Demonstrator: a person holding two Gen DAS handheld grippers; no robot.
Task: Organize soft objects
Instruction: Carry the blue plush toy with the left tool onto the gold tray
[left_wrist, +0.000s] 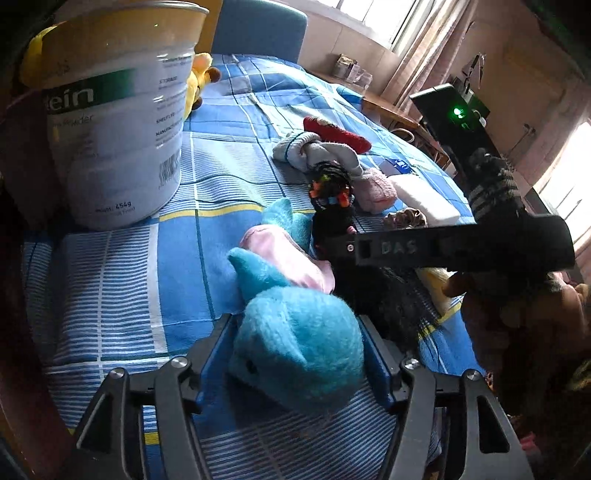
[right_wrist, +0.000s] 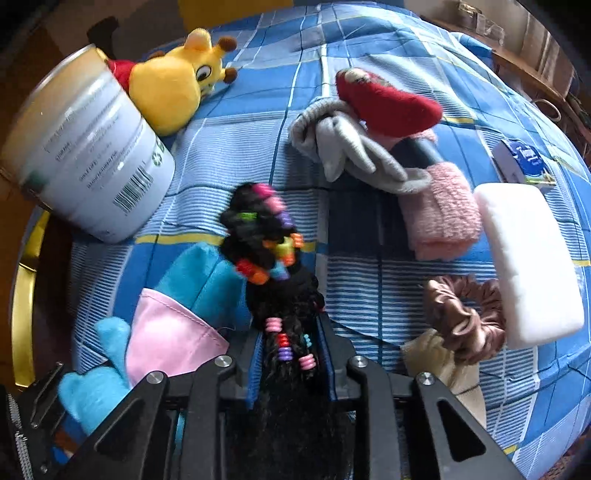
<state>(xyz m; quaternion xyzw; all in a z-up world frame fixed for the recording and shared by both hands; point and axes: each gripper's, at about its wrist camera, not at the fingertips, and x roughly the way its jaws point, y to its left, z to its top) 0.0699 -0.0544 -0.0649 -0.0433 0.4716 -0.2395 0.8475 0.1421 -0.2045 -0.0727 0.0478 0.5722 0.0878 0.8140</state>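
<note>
A blue plush toy with a pink belly (left_wrist: 299, 347) lies on the blue checked bedsheet (left_wrist: 122, 280). My left gripper (left_wrist: 295, 325) stands open with the toy's head between its blue pads; the head looks round, not squeezed. The same plush (right_wrist: 199, 280) shows at the lower left of the right wrist view. My right gripper (right_wrist: 291, 328) is shut on a black braided hairpiece with coloured beads (right_wrist: 269, 240), which trails forward across the sheet. In the left wrist view the hairpiece (left_wrist: 330, 188) lies just behind the plush, with the right gripper's black body (left_wrist: 461, 245) and a hand reaching in from the right.
A large white tin (left_wrist: 114, 122) stands at the left, a yellow giraffe plush (right_wrist: 173, 81) behind it. Farther on lie a red soft item (right_wrist: 388, 103), grey socks (right_wrist: 351, 147), a pink cloth (right_wrist: 439, 218), a white sponge (right_wrist: 532, 266) and a brown scrunchie (right_wrist: 465, 317).
</note>
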